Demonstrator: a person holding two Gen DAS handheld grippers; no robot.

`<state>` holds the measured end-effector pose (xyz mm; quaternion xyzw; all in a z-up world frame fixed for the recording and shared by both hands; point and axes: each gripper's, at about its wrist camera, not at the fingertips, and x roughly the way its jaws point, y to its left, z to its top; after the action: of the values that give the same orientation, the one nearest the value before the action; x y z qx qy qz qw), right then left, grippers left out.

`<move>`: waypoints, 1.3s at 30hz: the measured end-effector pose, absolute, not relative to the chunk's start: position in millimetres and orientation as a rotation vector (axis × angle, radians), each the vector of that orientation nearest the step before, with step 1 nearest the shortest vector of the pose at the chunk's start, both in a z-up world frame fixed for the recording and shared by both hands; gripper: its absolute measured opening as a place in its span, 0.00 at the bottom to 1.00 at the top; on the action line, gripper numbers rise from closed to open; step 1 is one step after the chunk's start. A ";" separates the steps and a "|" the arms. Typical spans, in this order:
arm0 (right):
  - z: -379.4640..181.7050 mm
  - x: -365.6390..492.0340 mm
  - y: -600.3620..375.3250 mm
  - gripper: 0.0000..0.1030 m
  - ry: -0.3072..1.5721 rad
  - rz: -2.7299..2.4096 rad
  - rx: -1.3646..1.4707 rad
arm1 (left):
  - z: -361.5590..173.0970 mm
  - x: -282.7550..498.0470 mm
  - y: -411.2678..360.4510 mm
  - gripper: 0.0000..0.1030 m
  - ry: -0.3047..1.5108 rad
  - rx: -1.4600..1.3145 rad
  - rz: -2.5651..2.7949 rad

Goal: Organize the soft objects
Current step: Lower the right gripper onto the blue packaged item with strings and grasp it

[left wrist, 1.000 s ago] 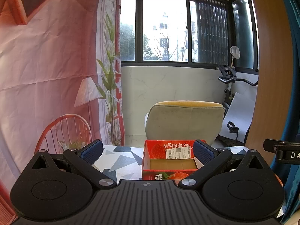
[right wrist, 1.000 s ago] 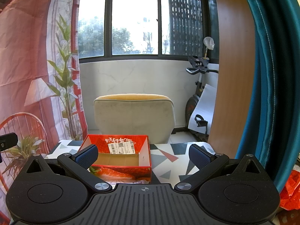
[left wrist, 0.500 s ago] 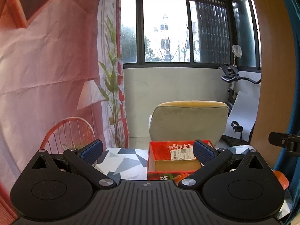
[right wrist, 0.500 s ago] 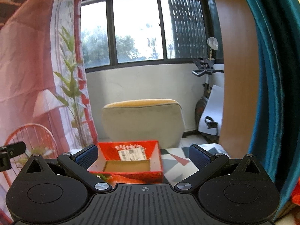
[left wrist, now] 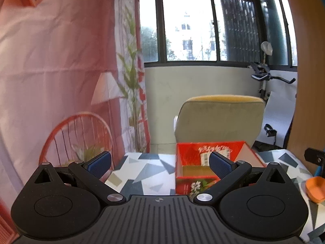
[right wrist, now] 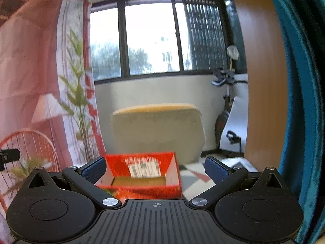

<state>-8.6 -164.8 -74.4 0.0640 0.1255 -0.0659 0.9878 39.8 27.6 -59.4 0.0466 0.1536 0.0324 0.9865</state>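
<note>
The left gripper (left wrist: 160, 162) and right gripper (right wrist: 154, 168) hover with fingers spread wide, holding nothing, over a counter (left wrist: 142, 174) patterned in grey triangles. An open red cardboard box (left wrist: 203, 168) stands near its far edge. An orange object (left wrist: 315, 189) at the right, possibly soft and light, may suit a mid-body pinch.

The box (left wrist: 211, 162) at lower centre is bright red with white lettering, a white label and a plain brown floor. The tablecloth (left wrist: 142, 172) under it is white with grey and dark blue triangles. The chair (left wrist: 219, 120) behind is beige with a yellow top edge. The backdrop (left wrist: 50, 71) filling the left is pink-red with printed green leaves. The finger pads (left wrist: 99, 162) are blue on black arms. An orange object (left wrist: 315, 187) sits at lower right.
</note>
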 end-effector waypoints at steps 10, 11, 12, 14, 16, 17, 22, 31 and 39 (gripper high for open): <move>-138.2 15.4 -146.4 1.00 0.355 -0.085 0.068 | -110.8 62.1 35.5 1.00 0.388 0.109 0.018; -143.4 15.9 -147.3 1.00 0.354 -0.078 0.077 | -116.3 64.1 37.3 1.00 0.400 0.102 0.009; -148.7 17.3 -148.6 1.00 0.359 -0.074 0.089 | -123.9 67.9 39.8 1.00 0.419 0.088 0.000; -160.7 22.5 -152.5 1.00 0.394 -0.080 0.107 | -138.2 75.0 44.2 1.00 0.461 0.060 -0.010; -175.3 27.8 -155.3 1.00 0.439 -0.089 0.122 | -151.6 80.8 48.8 1.00 0.496 0.034 -0.026; -182.2 29.7 -156.6 1.00 0.460 -0.085 0.132 | -157.3 83.6 49.9 1.00 0.511 0.025 -0.031; -216.2 39.9 -157.5 0.99 0.579 -0.073 0.168 | -180.4 94.9 51.6 0.99 0.565 -0.004 -0.084; -254.5 51.3 -151.8 0.84 0.756 -0.016 0.240 | -224.0 119.2 35.9 0.79 0.714 0.005 -0.201; -276.5 63.3 -149.7 0.75 0.866 0.039 0.297 | -257.4 141.0 37.2 0.61 0.855 -0.093 -0.268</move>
<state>63.3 -149.7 -276.5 0.1434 0.4179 0.0187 0.8969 141.0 37.2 -257.4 -0.0451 0.4131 -0.1294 0.9003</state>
